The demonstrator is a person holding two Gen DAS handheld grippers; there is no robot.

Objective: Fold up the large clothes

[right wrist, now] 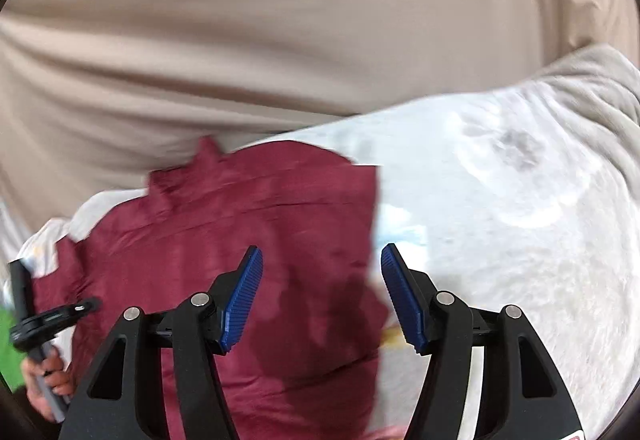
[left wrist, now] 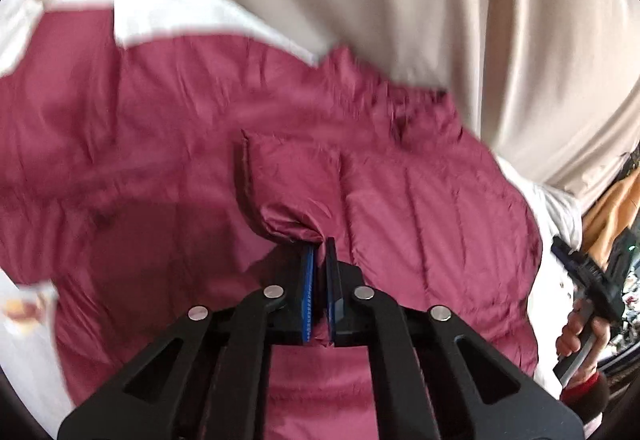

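- A maroon garment [left wrist: 168,144] lies spread over a white sheet [right wrist: 500,240], which covers most of the surface under it.
- The left gripper [left wrist: 320,252] has its blue pads [left wrist: 307,292] pinched together on a bunched fold of the garment; cloth pokes out between them, at the tips and at the base.
- That fold rises from a flap with a dark-edged hem, lifted a little off the rest of the cloth.
- The right gripper [right wrist: 322,260] stands with its jaws wide apart and nothing between them; the ribbed blue pads [right wrist: 242,300] are bare.
- It hovers over the garment's right edge, one finger above the maroon cloth, the other above the sheet.
- Its shadow falls dark on the garment just under the fingers.
- Behind everything hangs a beige curtain [right wrist: 260,32] in soft folds, touching the far edge of the sheet.
- A grey blanket [right wrist: 600,80] is bunched at the far right of the right wrist view.
- In the left wrist view the person's right hand [left wrist: 580,332] shows at the right edge, wrapped round a handle.
- Both views are blurred, so the stitching and the garment's type are hard to tell.
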